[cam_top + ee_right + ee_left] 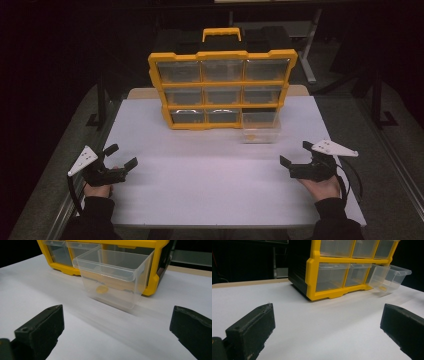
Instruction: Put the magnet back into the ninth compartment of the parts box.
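Right gripper [296,156]: held low over the near right part of the table, jaws spread wide, nothing between them. In the right gripper view it looks straight at the pulled-out drawer.
Left gripper [121,158]: near left part of the table, jaws likewise spread and empty, well apart from the cabinet.
Hands: a hand [324,186] behind the right gripper, another hand [97,190] behind the left; dark sleeves come in from the near edge.
Drawer [113,277]: clear plastic, bottom right slot of the cabinet, drawn most of the way out and tipped down so its front rests on the table. Also seen at [259,126] and [390,277].
Contents: one small yellow piece [102,289] lying on the drawer floor; I cannot tell what it is.
Cabinet [222,89]: yellow frame, three rows of three clear drawers, carry handle on top, standing upright at the far middle of the white table [210,195].
Handling, judged: the drawer looks thin-walled, light, stiff but springy, smooth and likely slippery; a hard squeeze could bow the walls.
Hold, judged: across the front lip [110,272], or across the two side walls just under the rim.
Risk, judged: tilting the drawer further would let the yellow piece slide about.
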A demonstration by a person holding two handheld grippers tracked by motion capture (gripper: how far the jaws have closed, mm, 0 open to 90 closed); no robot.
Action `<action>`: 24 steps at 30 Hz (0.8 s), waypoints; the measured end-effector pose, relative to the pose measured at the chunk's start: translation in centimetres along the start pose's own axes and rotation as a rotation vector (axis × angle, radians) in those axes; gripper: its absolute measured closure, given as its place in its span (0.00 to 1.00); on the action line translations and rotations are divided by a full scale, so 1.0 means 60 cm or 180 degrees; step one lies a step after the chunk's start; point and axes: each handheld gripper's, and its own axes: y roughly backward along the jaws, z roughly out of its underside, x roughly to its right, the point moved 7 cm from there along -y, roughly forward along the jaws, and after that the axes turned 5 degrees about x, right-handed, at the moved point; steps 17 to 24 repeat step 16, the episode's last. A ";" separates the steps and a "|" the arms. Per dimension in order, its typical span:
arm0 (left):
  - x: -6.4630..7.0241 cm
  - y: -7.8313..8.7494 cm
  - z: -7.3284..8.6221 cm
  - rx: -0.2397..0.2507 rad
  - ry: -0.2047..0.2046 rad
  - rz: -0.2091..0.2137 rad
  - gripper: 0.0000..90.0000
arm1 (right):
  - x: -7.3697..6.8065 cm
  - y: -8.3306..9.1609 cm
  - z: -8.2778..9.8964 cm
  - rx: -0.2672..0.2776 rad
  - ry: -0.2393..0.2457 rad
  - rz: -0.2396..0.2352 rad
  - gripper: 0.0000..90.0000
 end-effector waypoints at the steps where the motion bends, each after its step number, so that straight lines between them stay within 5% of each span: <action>1: 0.000 0.000 0.000 0.0003 0.0003 0.0005 0.00 | 0.000 0.001 0.001 0.0007 -0.0001 -0.0005 0.00; 24: 0.002 0.001 -0.001 0.0019 0.0025 0.0028 0.00 | 0.009 0.017 0.014 0.0097 -0.0053 0.0056 0.00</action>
